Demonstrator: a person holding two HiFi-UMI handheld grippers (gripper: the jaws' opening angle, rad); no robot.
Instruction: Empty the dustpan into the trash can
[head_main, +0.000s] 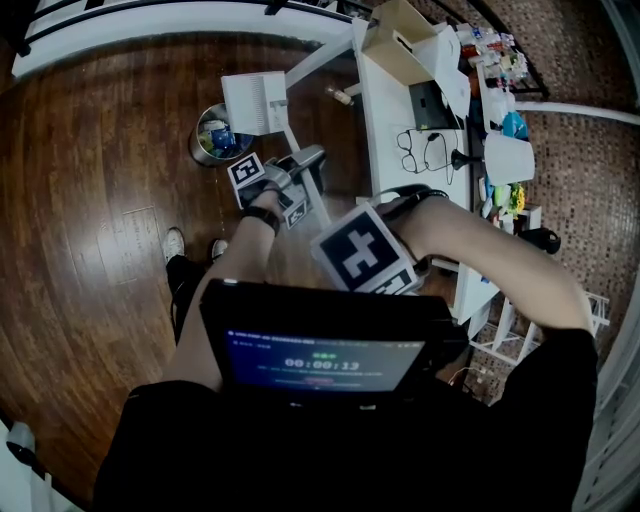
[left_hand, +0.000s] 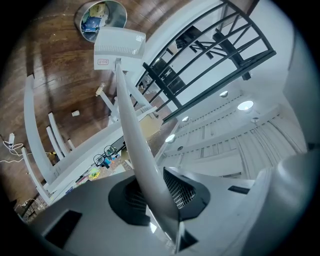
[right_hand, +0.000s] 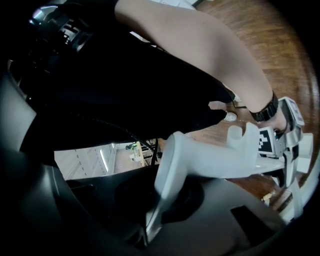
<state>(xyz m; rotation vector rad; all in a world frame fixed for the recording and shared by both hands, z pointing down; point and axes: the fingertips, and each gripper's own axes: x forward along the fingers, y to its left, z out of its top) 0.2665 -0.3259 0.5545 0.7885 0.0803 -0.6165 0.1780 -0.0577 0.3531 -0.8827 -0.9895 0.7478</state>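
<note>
A white long-handled dustpan (head_main: 256, 101) hangs tipped just over a round metal trash can (head_main: 216, 134) that holds blue and yellow scraps. In the left gripper view the pan (left_hand: 120, 44) is below the can (left_hand: 99, 18), and its slim white handle (left_hand: 131, 125) runs straight back into my left gripper (left_hand: 161, 202), which is shut on it. My right gripper (right_hand: 159, 197) is shut on the handle's thick upper end (right_hand: 210, 157), close to my body. In the head view the left gripper (head_main: 296, 178) is ahead of the right gripper's marker cube (head_main: 365, 252).
A white desk (head_main: 382, 118) stands to the right with glasses (head_main: 409, 150), a cardboard box (head_main: 398, 42) and small clutter. Dark wooden floor (head_main: 100, 170) spreads to the left. My shoes (head_main: 176, 243) are below the can. A scrap (left_hand: 75, 113) lies on the floor.
</note>
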